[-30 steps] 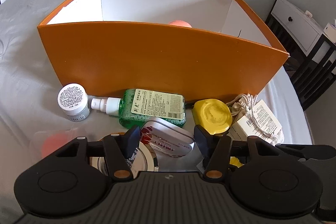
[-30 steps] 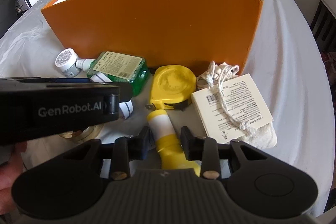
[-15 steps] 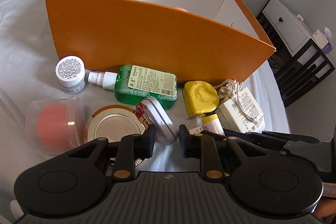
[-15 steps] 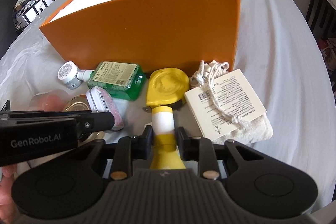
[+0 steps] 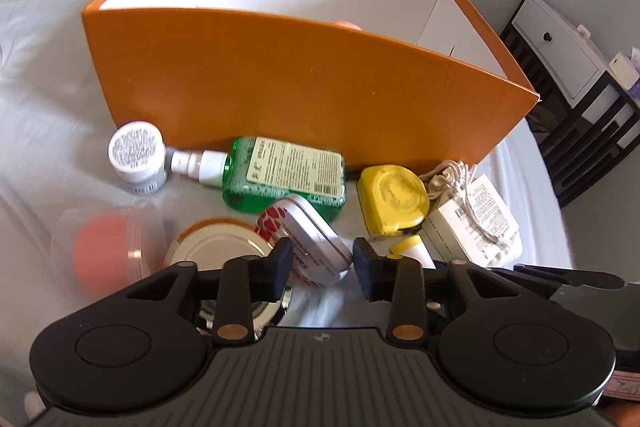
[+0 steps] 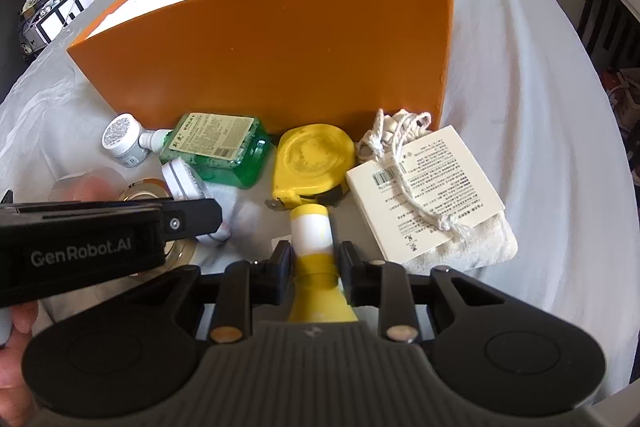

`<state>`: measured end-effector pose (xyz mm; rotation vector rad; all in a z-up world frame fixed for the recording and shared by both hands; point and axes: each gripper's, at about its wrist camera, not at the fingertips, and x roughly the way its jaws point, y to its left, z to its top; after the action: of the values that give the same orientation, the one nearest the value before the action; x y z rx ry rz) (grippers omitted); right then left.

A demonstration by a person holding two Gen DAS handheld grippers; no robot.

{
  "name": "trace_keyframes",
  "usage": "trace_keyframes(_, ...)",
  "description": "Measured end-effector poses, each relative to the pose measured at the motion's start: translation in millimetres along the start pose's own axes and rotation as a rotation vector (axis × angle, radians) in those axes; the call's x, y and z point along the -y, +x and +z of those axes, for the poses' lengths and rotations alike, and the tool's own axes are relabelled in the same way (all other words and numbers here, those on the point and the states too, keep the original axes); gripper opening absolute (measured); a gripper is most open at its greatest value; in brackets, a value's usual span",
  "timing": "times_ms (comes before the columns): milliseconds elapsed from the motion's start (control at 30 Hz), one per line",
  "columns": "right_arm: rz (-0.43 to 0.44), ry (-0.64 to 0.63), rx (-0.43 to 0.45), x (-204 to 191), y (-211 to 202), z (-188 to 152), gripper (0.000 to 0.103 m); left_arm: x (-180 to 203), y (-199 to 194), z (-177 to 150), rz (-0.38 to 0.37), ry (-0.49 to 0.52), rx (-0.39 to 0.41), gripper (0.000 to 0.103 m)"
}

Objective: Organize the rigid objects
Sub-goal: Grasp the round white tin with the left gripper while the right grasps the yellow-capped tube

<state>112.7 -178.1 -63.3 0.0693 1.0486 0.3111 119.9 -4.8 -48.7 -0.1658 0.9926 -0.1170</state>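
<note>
On the grey cloth-covered table [image 6: 520, 75], far side: tall orange cardboard box with white inside [image 5: 304, 83], open top. Only a sliver of something pink [image 5: 347, 24] shows over its near wall; rest of the contents hidden.

Row along the box's near wall, left to right: small white round jar [image 5: 137, 157] upright, green clear plastic spray bottle [image 5: 280, 175] lying on its side with nozzle pointing left at the jar, yellow tape measure [image 5: 392, 199], then a white printed card with string [image 6: 424, 183] lying on a beige cloth pouch [image 6: 476, 239].

Nearer, at left: clear plastic cup [image 5: 108, 247] on its side with a pink ball inside. Just right of it, a round metal lid with orange rim [image 5: 216, 247].

Left gripper [image 5: 322, 265]: jaws opening, a white oval tin with red-patterned face [image 5: 310, 241] tilted on edge between them. Left finger looks against the tin, right finger apart from it, so no clamp. Frame is blurred here.

Right gripper [image 6: 313, 269]: jaws nearly together, clamped on a yellow bottle with a white collar and yellow cap [image 6: 312, 227], lying with the cap pointing away toward the tape measure, just short of it.

Person's hand [image 6: 16, 367] visible at the lower left of the right wrist view, holding the left gripper.
</note>
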Motion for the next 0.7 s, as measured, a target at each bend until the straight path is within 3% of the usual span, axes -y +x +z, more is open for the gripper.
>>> trace_keyframes(167,0.006,-0.004,-0.001,0,2,0,0.030,15,7,0,0.093,0.099,0.032,0.064)
trace_keyframes(300,0.003,-0.013,-0.002,-2,3,0,0.031,25,15,-1,0.197,0.131,0.046,0.064)
trace_keyframes(333,0.002,-0.015,-0.002,-2,3,0,0.030,26,16,-1,0.212,0.135,0.045,0.063)
trace_keyframes(433,0.005,-0.021,0.001,-3,3,-1,0.030,25,12,-2,0.201,0.127,0.044,0.045)
trace_keyframes(500,0.010,-0.028,0.000,-3,3,-2,0.029,21,7,-3,0.176,0.116,0.040,0.029)
trace_keyframes(700,0.044,0.028,-0.012,9,2,-1,0.024,11,-6,-11,0.072,0.101,0.008,0.020)
